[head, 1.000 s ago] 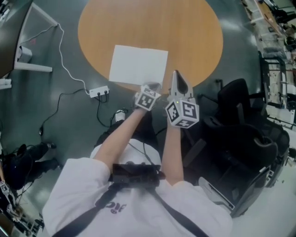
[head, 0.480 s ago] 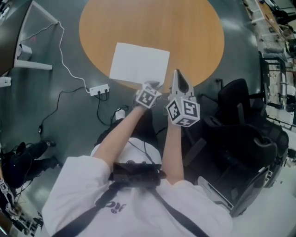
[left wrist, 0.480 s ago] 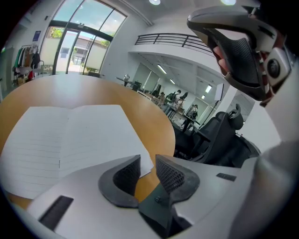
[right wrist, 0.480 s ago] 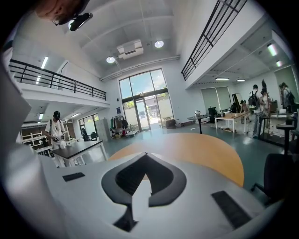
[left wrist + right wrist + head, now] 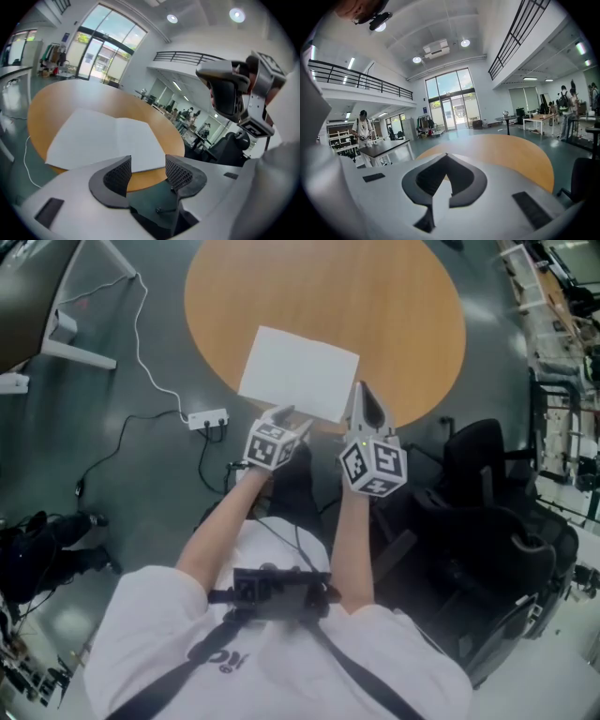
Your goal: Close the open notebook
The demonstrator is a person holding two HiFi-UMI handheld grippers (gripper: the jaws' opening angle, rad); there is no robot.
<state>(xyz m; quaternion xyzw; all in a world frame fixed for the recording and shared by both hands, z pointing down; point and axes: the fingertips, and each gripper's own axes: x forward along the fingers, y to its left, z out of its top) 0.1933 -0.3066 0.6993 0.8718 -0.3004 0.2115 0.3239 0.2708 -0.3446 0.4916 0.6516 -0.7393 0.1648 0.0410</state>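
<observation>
Drawing left hand-held gripper (image 5: pixel 149 171) back from open notebook (image 5: pixel 300 371), jaws just spreading empty, likely for regrasping a cover; holding right hand-held gripper (image 5: pixel 446 161) pressed together near desk (image 5: pixel 375 306) edge.

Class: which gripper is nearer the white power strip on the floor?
Left. In the head view the left gripper hangs just right of the power strip, by the table's near edge; the right gripper is farther right, beyond the left one.
</observation>
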